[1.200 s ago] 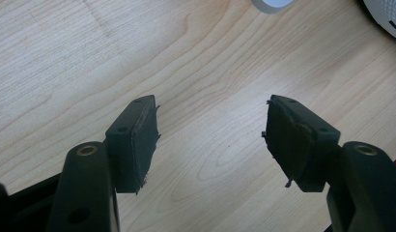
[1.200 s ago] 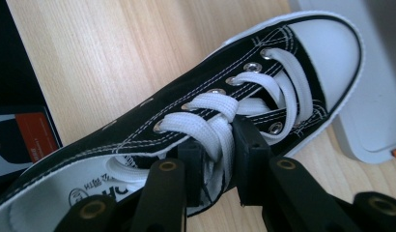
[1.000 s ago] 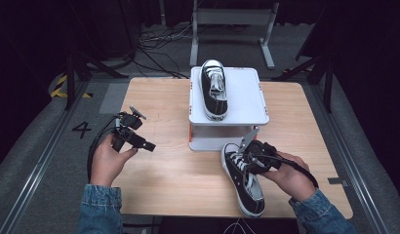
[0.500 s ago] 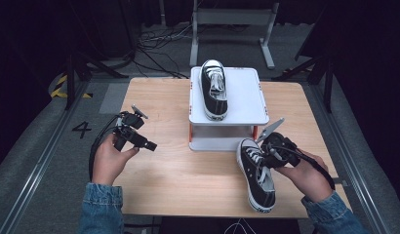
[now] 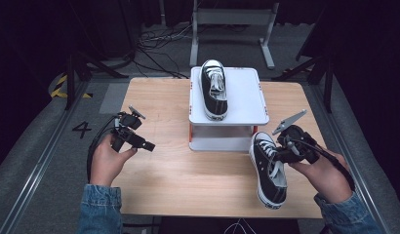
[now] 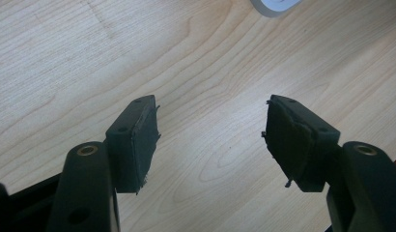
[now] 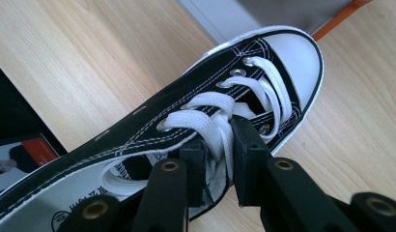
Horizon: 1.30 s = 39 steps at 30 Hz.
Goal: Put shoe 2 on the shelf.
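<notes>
While the right tool [image 7: 218,159] pinches its laces, the sneaker [image 5: 270,168] hangs beneath.

The high view is lit from overhead on the table [image 5: 154,185], while the room around it falls to near black. Both gripper views are bright and even, with soft shadows on the wood. The near jaws look slightly soft, the shoe [image 7: 263,92] sharp, no glare

Wooden table [image 5: 178,175] — white stand [image 5: 227,141]
</notes>
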Available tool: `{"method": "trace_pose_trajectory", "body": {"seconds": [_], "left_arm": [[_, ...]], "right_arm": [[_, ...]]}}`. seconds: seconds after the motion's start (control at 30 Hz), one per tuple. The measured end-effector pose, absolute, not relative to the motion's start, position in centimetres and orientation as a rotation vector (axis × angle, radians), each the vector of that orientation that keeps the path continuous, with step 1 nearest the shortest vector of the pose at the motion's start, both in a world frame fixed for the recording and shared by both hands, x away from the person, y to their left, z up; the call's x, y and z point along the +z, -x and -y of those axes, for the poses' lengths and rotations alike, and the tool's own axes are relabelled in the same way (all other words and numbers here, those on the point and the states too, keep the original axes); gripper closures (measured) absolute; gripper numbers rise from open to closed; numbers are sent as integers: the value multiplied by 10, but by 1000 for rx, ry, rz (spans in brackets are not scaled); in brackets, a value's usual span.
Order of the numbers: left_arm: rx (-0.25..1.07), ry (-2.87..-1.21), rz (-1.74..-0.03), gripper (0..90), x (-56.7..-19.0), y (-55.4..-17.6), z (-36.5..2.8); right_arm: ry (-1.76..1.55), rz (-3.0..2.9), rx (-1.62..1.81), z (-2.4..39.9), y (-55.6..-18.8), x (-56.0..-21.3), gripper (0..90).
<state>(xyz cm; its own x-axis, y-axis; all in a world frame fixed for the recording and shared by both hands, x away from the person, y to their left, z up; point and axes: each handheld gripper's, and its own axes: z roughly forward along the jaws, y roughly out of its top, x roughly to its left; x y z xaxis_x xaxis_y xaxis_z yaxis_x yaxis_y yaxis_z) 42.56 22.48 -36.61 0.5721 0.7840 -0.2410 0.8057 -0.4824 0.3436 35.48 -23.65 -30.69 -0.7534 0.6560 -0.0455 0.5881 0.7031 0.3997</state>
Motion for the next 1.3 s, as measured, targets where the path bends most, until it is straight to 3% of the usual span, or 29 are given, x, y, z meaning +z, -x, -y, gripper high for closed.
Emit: {"method": "trace_pose_trajectory", "body": {"seconds": [0.87,1.3], "left_arm": [[-76,-2379,-1288,371,-367,-426,-228],[-68,-2374,-1297,371,-367,-424,-232]], "right_arm": [[-939,-2815,437,228,-373,-238,779],[-935,-2831,453,233,-360,-218,780]]}}
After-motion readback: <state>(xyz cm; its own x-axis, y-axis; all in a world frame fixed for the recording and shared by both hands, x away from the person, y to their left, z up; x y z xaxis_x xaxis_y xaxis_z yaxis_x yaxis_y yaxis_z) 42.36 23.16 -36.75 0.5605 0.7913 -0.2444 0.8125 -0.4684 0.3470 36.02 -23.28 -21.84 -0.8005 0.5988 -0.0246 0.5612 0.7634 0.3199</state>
